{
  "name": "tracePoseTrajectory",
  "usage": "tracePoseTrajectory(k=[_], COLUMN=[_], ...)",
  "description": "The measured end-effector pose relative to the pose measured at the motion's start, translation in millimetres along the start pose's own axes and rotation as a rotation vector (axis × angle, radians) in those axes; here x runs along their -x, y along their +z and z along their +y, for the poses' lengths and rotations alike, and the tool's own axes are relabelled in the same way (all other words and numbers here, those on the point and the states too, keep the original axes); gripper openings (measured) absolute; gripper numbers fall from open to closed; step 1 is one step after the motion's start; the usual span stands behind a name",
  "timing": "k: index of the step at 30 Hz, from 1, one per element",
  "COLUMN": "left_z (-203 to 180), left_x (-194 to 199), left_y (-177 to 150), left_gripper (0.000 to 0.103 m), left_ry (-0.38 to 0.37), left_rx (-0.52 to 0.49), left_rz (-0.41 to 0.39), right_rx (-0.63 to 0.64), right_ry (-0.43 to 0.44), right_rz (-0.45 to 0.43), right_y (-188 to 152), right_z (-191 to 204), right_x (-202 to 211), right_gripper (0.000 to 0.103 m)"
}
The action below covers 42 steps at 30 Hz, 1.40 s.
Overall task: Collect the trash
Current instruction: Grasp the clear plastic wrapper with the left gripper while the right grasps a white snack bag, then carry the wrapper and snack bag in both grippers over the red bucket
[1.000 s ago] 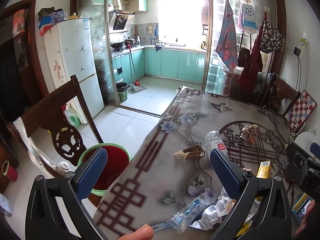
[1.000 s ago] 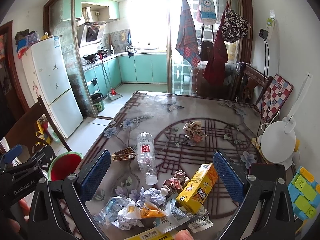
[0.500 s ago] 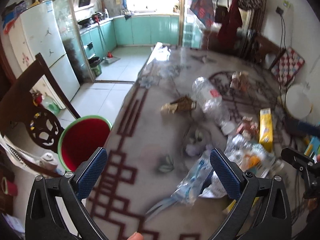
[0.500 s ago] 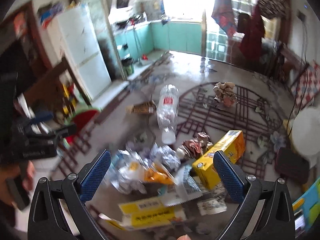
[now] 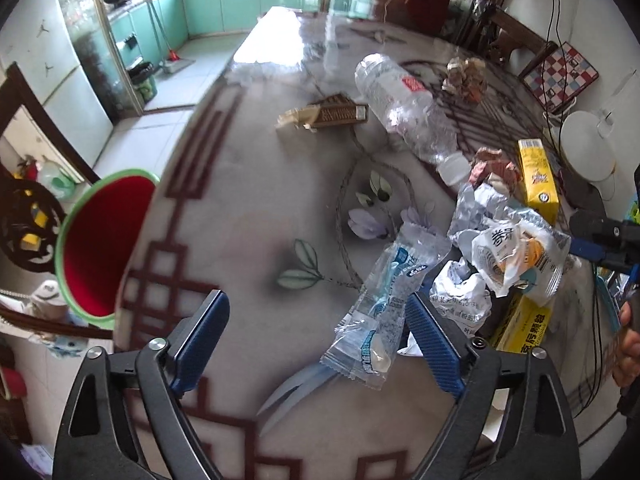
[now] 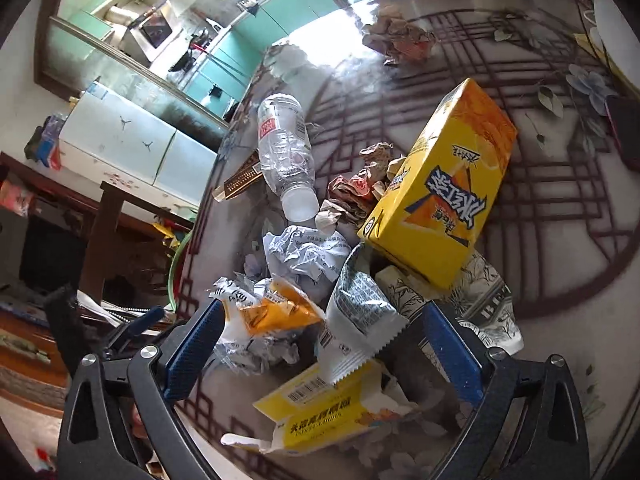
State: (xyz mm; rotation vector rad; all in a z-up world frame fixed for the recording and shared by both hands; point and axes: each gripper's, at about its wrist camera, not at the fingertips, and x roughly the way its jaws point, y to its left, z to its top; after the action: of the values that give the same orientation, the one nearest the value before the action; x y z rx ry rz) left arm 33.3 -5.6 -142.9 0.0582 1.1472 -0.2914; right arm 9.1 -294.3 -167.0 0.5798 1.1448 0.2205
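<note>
Reaching step of trash collection: left tool (image 5: 316, 340) spread wide above the desk (image 5: 248, 208), clear plastic wrapper (image 5: 384, 300) against its right finger; right tool (image 6: 320, 344) equally wide over a white packet (image 6: 360, 324). Next, probably: closing on the wrapper, then swinging left to the red bin (image 5: 100, 240) beyond the desk edge.

Crumpled wrappers (image 6: 300, 252), yellow boxes (image 6: 440, 184) and 1 clear bottle (image 5: 408, 108) (lying flat) litter the table.

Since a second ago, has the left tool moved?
Yes. The left tool has dropped toward the patterned table, closing on the clear plastic wrapper.
</note>
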Motion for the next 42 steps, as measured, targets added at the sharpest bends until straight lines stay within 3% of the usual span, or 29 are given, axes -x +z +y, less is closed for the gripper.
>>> tracePoseTrajectory(k=[1,3,6,8,11,13,15,26,33,42], left_z=[-2,-6,-12,-15,-19,-18,-16,6,22,50], left_x=[-3,-9,-16,-23,-33,-37,-34,44,68,84], left_y=[0,1,1,2,3,0,-2,1,20,25], left_gripper=[0.088,0.085,0.082,0.075,0.047,0.020,0.013,0.007,0.007,0.007], left_ry=[-0.004,-0.014,-0.042,-0.045,-0.060,-0.092,-0.104,-0.030,-0.042,-0.048], left_rx=[-0.003,-0.016,-0.035,-0.041,-0.046,-0.041,-0.025,-0.018,0.012,0.028], left_rz=[0.008,0.019,0.027,0.047,0.079,0.108,0.098,-0.116,-0.196,-0.231], right_rx=[0.003,-0.024,-0.086,-0.086,-0.038,-0.019,0.001,0.106,0.161,0.224], right_ry=[-0.005,0.017,0.092,0.111,0.113,0.123,0.141,0.172,0.166,0.163], right_rz=[0.015,0.054,0.061,0.025,-0.041,-0.069,-0.106,-0.240,-0.243,-0.229], right_y=[1,2,-4,-5,-2,-3,-2,1,2,2], right_z=[2,3,-2,-2,7,15,24,75,113,159], right_x=[-2,-9,-13,-9,8,20,34,94,90,65], right_gripper=[0.082,0.041,0.008,0.006,0.004,0.004,0.004,0.004,0.004,0.004])
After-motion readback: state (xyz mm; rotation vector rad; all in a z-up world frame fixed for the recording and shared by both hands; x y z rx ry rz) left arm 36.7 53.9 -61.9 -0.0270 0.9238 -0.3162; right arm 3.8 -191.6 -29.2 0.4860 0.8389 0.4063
